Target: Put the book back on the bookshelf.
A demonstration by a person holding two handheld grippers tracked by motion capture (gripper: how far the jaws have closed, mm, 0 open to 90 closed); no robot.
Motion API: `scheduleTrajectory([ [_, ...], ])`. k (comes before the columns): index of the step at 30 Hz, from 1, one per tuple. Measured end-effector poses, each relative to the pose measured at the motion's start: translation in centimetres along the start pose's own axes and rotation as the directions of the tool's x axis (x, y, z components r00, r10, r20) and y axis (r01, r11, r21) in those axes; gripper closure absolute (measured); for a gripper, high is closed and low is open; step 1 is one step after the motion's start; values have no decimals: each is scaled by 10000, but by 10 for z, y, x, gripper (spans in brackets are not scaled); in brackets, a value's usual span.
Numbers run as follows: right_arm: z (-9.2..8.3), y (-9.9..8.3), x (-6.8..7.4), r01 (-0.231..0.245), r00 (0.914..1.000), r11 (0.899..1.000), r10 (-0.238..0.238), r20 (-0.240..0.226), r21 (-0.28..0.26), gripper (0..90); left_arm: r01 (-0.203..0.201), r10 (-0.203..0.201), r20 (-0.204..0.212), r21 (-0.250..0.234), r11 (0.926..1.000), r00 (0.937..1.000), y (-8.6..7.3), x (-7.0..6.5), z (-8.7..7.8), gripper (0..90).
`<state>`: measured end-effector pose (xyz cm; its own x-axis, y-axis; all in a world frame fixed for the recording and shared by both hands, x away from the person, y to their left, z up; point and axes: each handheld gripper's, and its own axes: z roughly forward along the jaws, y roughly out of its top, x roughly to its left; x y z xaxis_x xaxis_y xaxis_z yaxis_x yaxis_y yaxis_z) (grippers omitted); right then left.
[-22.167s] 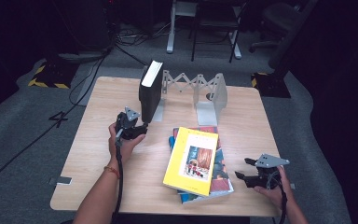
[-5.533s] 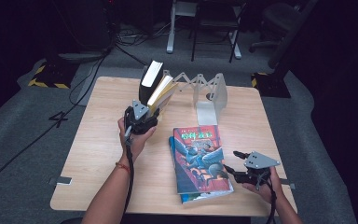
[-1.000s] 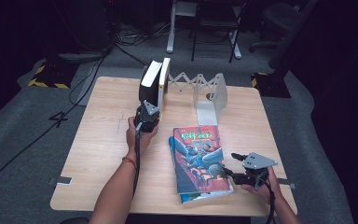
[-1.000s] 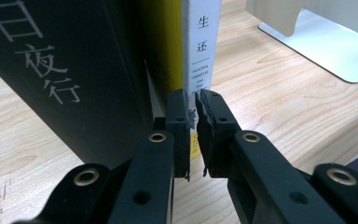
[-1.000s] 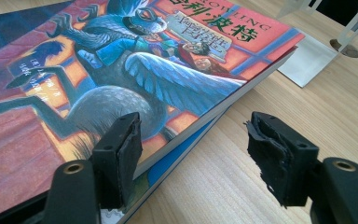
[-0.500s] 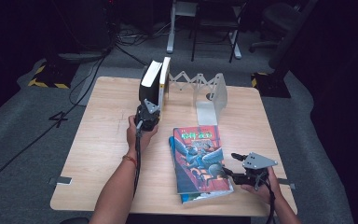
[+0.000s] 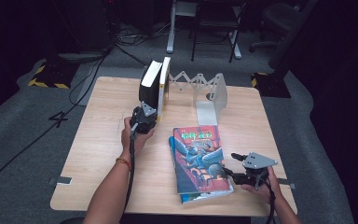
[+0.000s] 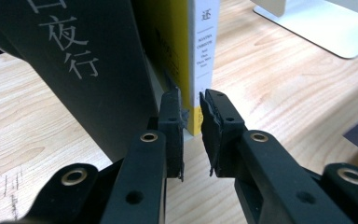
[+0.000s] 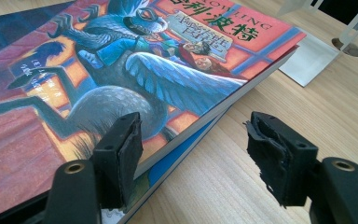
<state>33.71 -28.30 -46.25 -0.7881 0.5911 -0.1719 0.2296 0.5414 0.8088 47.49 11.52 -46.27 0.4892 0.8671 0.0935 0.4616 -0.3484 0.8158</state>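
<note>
While the yellow book (image 7: pixel 165 84) stands upright against the black book (image 7: pixel 150 86) at the left end of the folding bookend (image 7: pixel 204 91), your left gripper (image 7: pixel 144 116) sits right at its lower spine. In the left gripper view the jaws have just been easing apart, and a narrow gap shows between the pads, with the yellow book's bottom corner (image 8: pixel 192 93) just beyond the tips, no longer pinched. That one looks shelved.

Moving right, the red-covered book (image 7: pixel 200 156) lies flat near the front edge on top of a blue book (image 7: pixel 193 198), its long axis running away from you toward the bookend. Your right gripper (image 7: pixel 235 172) is the nearer one, just beside the stack's right edge. Its jaws stand well apart, one pad over the cover's edge (image 9: pixel 121 149), the other over bare table (image 7: pixel 107 140), gripping nothing. The book lies to that gripper's left, so I'd judge the pick comes from the right hand.
</note>
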Motion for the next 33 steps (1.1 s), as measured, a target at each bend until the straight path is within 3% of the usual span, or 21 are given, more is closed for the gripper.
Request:
scheduleTrajectory([
  [10, 0, 0, 0, -64, 10000, 10000, 64, -45, 17, 359, -515, 520, 617, -102, 9986, 9967, -12, -8, -17, 741],
  [19, 0, 0, 0, -96, 9999, 10000, 96, -56, 19, 359, -1184, 1176, 1110, 3, 9930, 9868, -23, -16, -33, 719],
  [24, 0, 0, 0, -81, 10000, 10000, 81, -47, 29, 360, -1531, 1499, 1443, 112, 9882, 9781, -31, -22, -42, 708],
  [33, 0, 1, 1, -84, 9999, 9999, 85, -90, 82, 362, -2183, 2054, 2154, 375, 9752, 9547, -47, -35, -58, 679],
])
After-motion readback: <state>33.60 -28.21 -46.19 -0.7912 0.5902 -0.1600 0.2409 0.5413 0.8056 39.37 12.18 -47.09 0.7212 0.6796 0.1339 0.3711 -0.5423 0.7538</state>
